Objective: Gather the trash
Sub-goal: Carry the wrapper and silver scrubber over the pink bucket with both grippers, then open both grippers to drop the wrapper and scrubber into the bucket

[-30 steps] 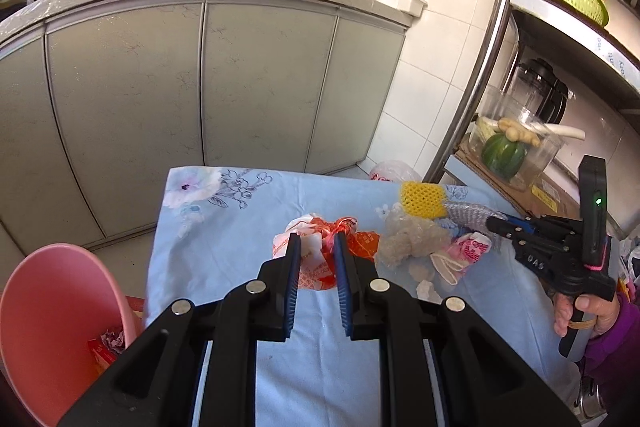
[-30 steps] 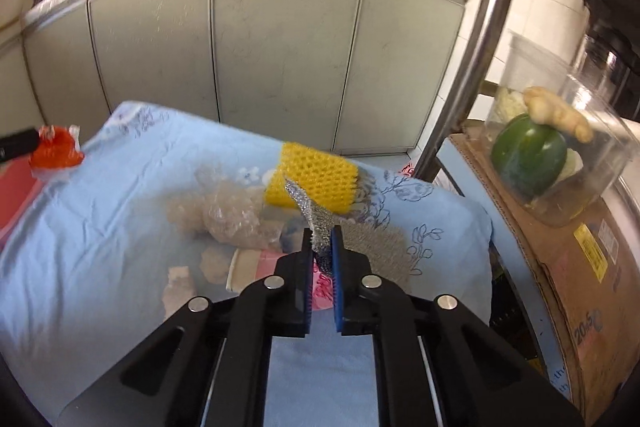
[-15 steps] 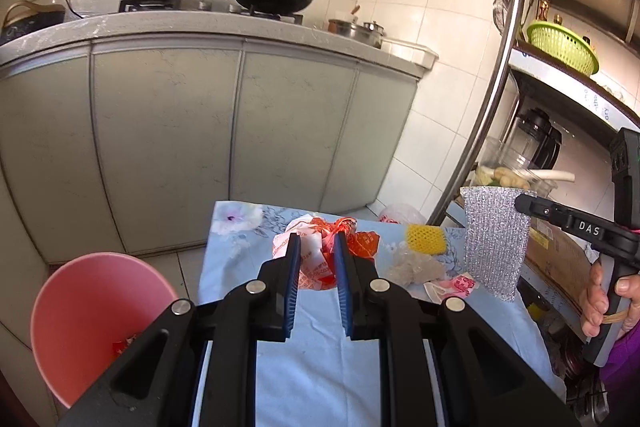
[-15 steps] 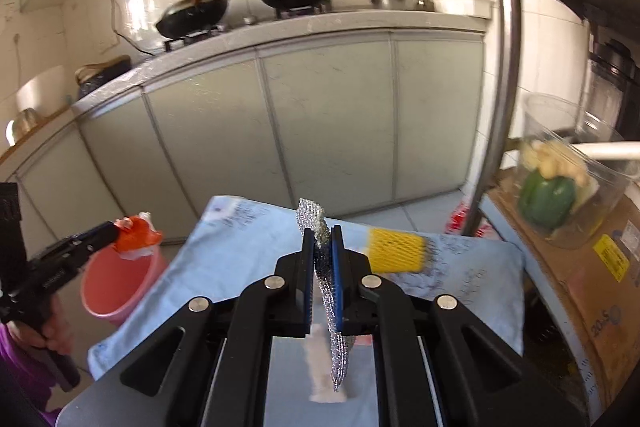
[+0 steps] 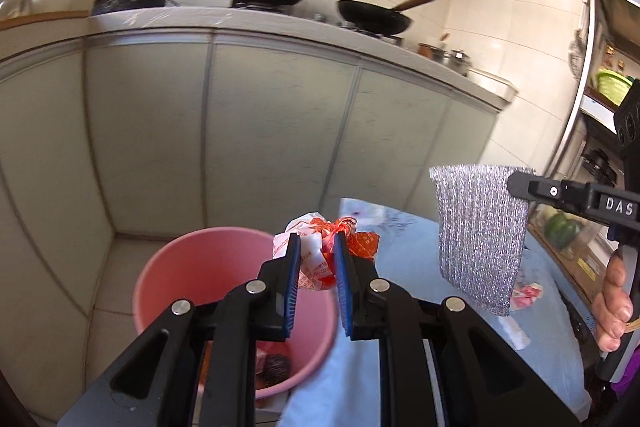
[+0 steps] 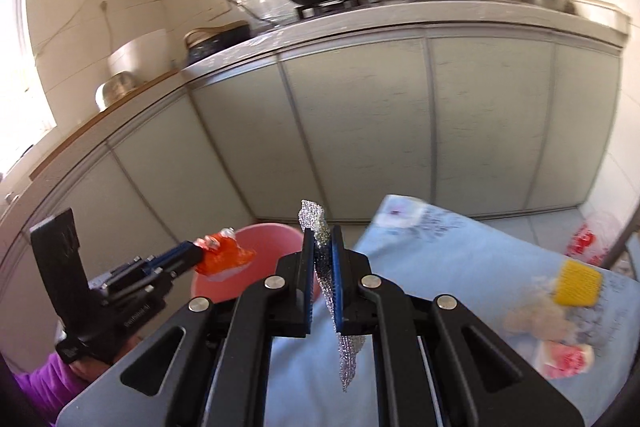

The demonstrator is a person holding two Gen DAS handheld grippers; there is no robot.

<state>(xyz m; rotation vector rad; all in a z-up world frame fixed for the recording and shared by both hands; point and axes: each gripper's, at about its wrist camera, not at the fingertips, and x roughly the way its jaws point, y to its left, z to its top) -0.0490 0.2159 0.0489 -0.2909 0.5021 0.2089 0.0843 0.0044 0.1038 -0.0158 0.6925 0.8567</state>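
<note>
**K:** Fingers (image 5: 294, 267) on the left gripper (image 5: 316, 269) are clamped on the orange-and-white wrapper (image 5: 320, 247); it bulges out past the tips. Right gripper (image 6: 322, 269) is pinched tight on the silver mesh sheet (image 5: 478, 235), which hangs edge-down below the tips.

**M:** Step?

**K:** Carry-to-bin, both hands loaded. Pink bucket (image 5: 200, 267) sits on the floor just off the near-left corner of the surface (image 5: 404, 255). Left-wrist view has the wrapper over the bucket's right rim, not clearly over the mouth. Mesh sits further right, over the blue cloth.

**M:** Anything in the bucket?

**K:** Yes, a dark scrubby ball and some red scraps at the bottom.

**M:** Next move?

**K:** My read: push the left hand a bit further over the opening, then spread its fingers. Wrapper is light and crinkly, it may cling to a pad, so a small shake could help. The right hand needs more travel leftward before release; the mesh is floppy and long, so it should hang inside the rim first or it'll drape over the edge.

**M:** Left on the surface?

**K:** Yellow foam net (image 6: 576, 285), a crumpled clear plastic wad (image 6: 532, 319), a red-and-white wrapper (image 6: 566, 361). More trips needed.
</note>
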